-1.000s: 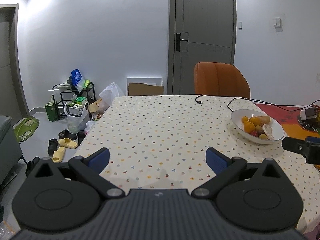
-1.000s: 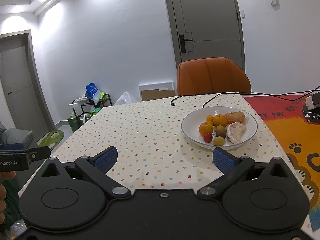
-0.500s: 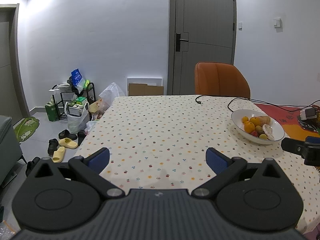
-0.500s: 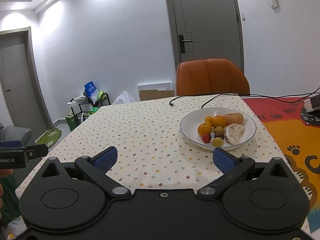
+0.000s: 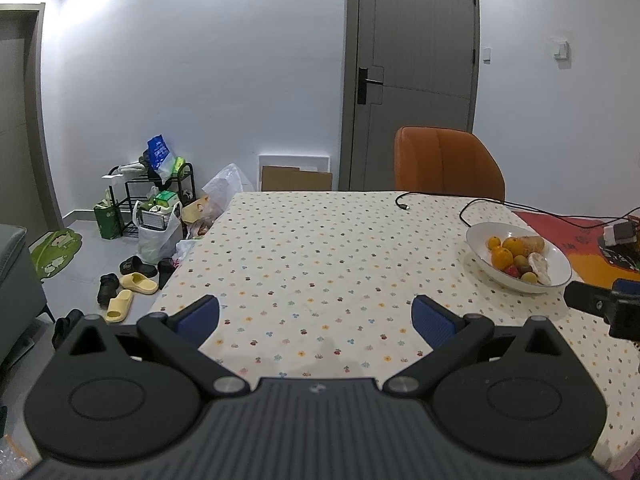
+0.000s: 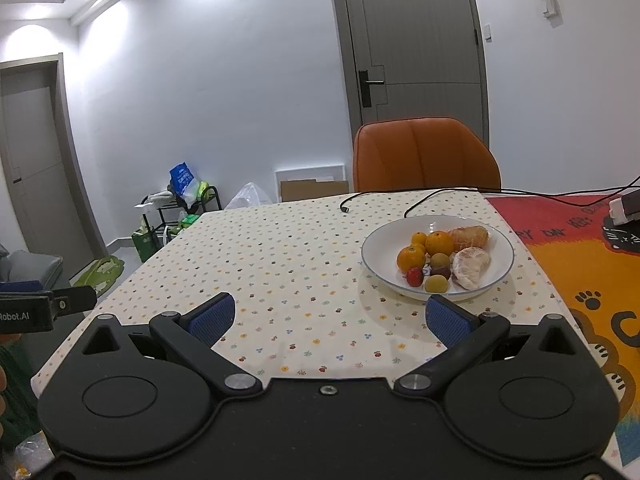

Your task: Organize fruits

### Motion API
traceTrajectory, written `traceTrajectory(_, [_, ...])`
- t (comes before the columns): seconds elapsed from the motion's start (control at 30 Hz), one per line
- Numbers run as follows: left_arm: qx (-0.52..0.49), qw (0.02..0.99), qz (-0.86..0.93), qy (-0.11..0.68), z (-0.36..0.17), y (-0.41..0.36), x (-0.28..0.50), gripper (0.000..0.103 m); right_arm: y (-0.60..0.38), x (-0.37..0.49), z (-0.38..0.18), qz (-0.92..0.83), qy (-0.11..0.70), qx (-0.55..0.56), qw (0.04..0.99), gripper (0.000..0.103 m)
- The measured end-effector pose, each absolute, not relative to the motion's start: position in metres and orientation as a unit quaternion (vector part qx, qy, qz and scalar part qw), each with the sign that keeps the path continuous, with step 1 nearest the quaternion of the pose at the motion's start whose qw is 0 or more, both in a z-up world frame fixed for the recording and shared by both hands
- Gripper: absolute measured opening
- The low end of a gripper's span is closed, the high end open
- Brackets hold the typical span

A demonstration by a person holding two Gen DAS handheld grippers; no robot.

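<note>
Here, over the near edge of the table [image 5: 320,240], held level: left gripper [image 5: 316,322], jaws spread wide with nothing between them; likewise right gripper [image 6: 327,322], jaws parted and empty, its right blue pad just short of the white bowl [image 6: 376,258]; no contact with any fruit. Resting on the spotted tablecloth [image 6: 280,264], toward the right side of the table, just beside a red and orange mat [image 6: 576,264]: that bowl, seen in the left view far off to the right [image 5: 478,240]. Piled inside it: small oranges [image 6: 411,258], a peeled citrus [image 6: 472,267] against the right wall, a red strawberry [image 6: 415,277] and a yellowish round fruit [image 6: 436,284] at the front, a darker one [image 6: 441,262] in the middle, an orange-brown oblong piece [image 6: 469,238] at the back. Behind the table, pushed close: an orange chair [image 6: 426,158]; trailing across the far edge of the cloth: a black cable [image 6: 416,204].
</note>
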State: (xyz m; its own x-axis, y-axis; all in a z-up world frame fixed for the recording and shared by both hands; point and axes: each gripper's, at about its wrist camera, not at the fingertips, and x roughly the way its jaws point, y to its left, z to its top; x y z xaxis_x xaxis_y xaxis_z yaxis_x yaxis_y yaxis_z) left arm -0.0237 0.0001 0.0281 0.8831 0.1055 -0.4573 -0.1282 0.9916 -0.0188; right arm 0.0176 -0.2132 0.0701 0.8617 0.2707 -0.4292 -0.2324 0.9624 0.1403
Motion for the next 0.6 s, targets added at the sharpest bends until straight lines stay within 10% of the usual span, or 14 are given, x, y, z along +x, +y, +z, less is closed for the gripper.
traceTrajectory(0.6, [-0.018,0.97,0.056,0.236,0.0275,-0.0014,-0.024,0.101,-0.2133,0.019,0.0686,0.127,0.229,0.041,0.964,0.103])
